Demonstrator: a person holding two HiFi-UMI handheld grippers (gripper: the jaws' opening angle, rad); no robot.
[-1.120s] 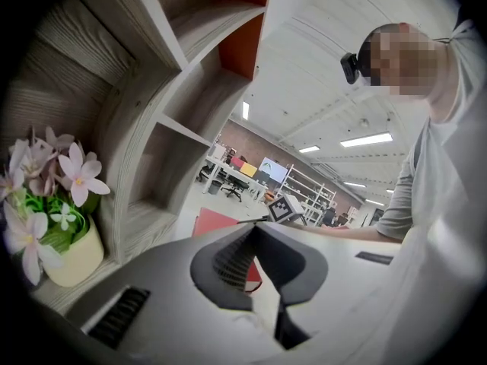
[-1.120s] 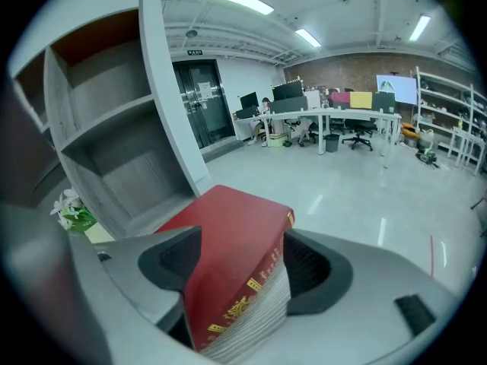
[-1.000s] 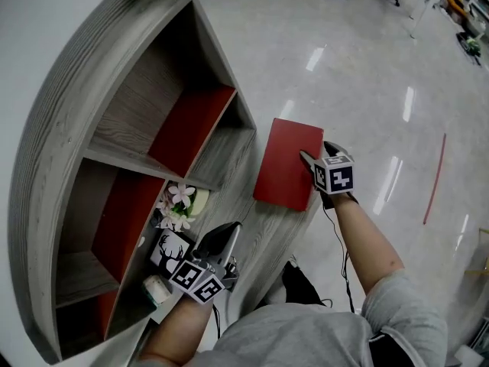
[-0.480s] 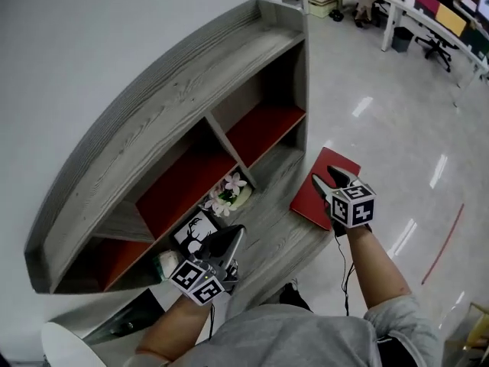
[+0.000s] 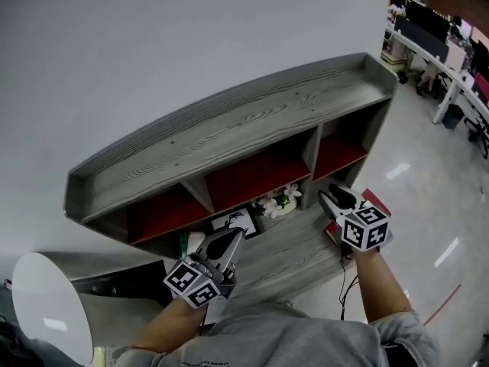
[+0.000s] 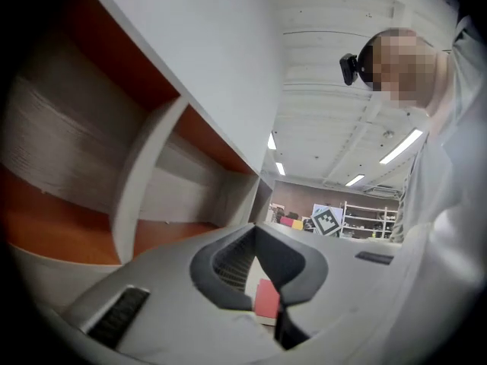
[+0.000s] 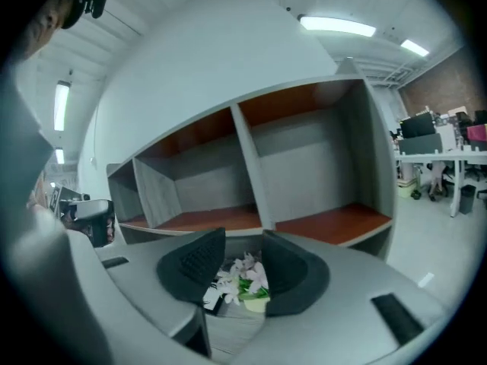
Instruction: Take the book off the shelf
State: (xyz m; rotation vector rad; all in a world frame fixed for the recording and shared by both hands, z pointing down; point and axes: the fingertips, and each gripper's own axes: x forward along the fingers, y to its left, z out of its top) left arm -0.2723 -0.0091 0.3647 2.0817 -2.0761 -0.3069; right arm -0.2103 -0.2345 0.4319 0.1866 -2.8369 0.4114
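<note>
The red book point(image 5: 380, 202) lies flat on the grey shelf unit's point(image 5: 252, 121) lower ledge at the right, mostly hidden behind my right gripper point(image 5: 337, 199). That gripper hangs above the ledge and touches nothing; its jaws have just been closing and stand a little apart with nothing between them. In the right gripper view the right gripper point(image 7: 243, 261) faces the shelf's red-backed compartments. My left gripper point(image 5: 227, 241) hovers over the ledge's left part, its tips together, holding nothing. A patch of the red book point(image 6: 266, 298) shows past the left gripper point(image 6: 255, 238).
A pot of white flowers point(image 5: 280, 201) point(image 7: 247, 276) and a framed deer picture point(image 5: 235, 222) stand on the ledge between the grippers. A small jar point(image 5: 187, 243) sits further left. A white round table point(image 5: 46, 308) is at the lower left. Office desks point(image 5: 447, 44) line the far right.
Both grippers have risen along the shelf front. The right gripper has come off the book's edge and its jaws have narrowed. The head view has swung up, taking in the whole shelf.
</note>
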